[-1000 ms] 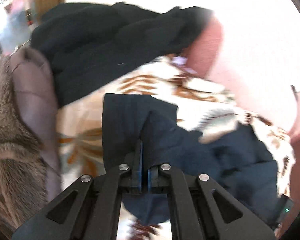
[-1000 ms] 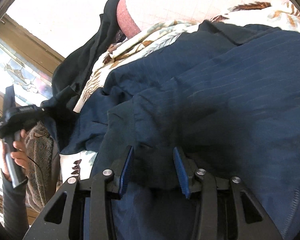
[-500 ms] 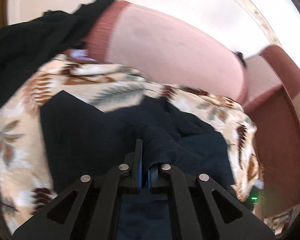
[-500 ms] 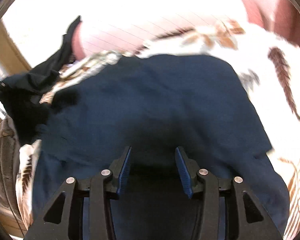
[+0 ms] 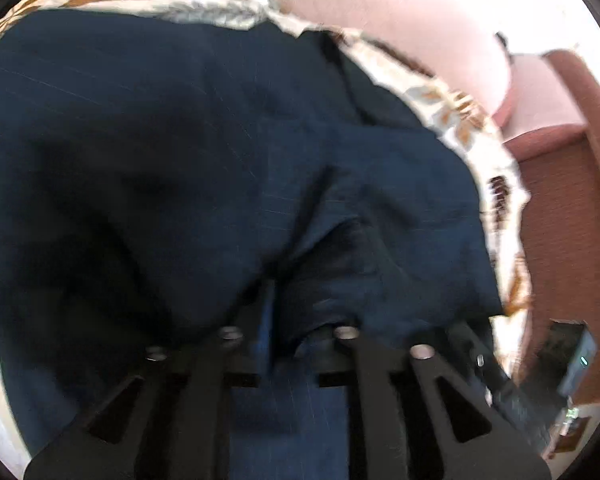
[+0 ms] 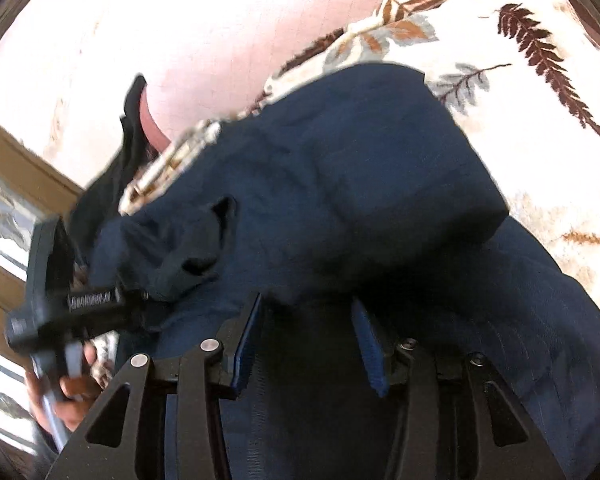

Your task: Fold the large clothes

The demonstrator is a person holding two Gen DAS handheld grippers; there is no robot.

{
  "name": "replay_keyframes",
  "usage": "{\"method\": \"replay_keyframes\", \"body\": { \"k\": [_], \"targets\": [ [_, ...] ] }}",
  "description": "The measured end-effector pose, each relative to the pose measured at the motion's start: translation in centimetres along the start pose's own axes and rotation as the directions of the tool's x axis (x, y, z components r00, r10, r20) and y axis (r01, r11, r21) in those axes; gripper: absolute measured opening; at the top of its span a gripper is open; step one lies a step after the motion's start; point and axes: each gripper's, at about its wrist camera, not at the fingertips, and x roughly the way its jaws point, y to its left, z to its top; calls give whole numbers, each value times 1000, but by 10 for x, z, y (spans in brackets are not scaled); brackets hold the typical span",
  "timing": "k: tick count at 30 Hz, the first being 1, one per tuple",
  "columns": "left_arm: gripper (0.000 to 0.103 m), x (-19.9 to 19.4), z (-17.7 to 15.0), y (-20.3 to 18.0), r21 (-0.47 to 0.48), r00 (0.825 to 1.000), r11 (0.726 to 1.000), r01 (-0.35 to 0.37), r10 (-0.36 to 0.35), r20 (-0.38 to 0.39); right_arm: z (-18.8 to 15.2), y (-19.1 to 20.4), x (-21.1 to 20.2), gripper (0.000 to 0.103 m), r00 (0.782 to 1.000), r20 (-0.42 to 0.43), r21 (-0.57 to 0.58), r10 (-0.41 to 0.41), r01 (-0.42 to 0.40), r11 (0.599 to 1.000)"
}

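Observation:
A large navy pinstriped garment [image 5: 220, 152] lies on a leaf-patterned blanket [image 5: 496, 168] and fills most of both views; it also shows in the right wrist view [image 6: 360, 184]. My left gripper [image 5: 286, 320] sits low against the cloth, its jaws now apart with a fold bunched between them; the fingertips are buried in fabric. In the right wrist view the left gripper [image 6: 140, 300] shows at the garment's left edge. My right gripper [image 6: 306, 312] is open, blue pads [image 6: 246, 344] apart, just above the near part of the garment.
The blanket [image 6: 520, 60] covers a pink sofa [image 6: 240, 40] with a pink backrest [image 5: 400, 12]. A black garment [image 6: 112, 184] hangs at the sofa's left end. A wooden window frame [image 6: 24, 160] is at far left. A reddish-brown armrest [image 5: 560, 220] is at right.
My left gripper has swung down over the navy garment and its jaws have parted. My right gripper has stayed open above the cloth while its view shifted.

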Motion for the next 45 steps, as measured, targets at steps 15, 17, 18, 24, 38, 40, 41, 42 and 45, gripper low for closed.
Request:
{"method": "replay_keyframes", "body": {
  "k": [15, 17, 18, 24, 38, 40, 41, 42, 45],
  "targets": [
    [50, -50, -24, 94, -215, 982, 976, 27, 14, 189, 15, 92, 80, 60, 992, -103, -125, -70, 57, 991],
    [50, -50, -21, 98, -219, 981, 975, 25, 18, 192, 21, 97, 63, 63, 997, -38, -151, -62, 56, 987],
    [50, -50, -19, 100, -222, 981, 975, 28, 16, 192, 24, 97, 59, 63, 997, -21, -153, -80, 76, 985],
    [50, -50, -21, 100, -227, 981, 973, 25, 19, 193, 13, 86, 89, 63, 980, -139, -138, -140, 121, 983],
    [57, -63, -22, 121, -325, 974, 946, 6, 67, 214, 59, 17, -7, 21, 981, 117, -48, -157, 163, 985],
    [57, -68, -23, 124, -342, 971, 940, 2, 80, 225, 61, -11, -4, 21, 979, 95, 17, -182, 182, 983],
    [57, -71, -24, 126, -352, 969, 936, 5, 82, 232, 59, -18, -2, 21, 980, 89, 38, -181, 178, 983],
    [57, -75, -25, 127, -362, 966, 932, 4, 90, 241, 59, -23, -3, 21, 983, 77, 49, -168, 164, 985],
    [57, -89, -27, 126, -372, 948, 928, -10, 126, 291, 58, -25, -2, 28, 992, 68, 95, -106, 99, 991]
  ]
}}
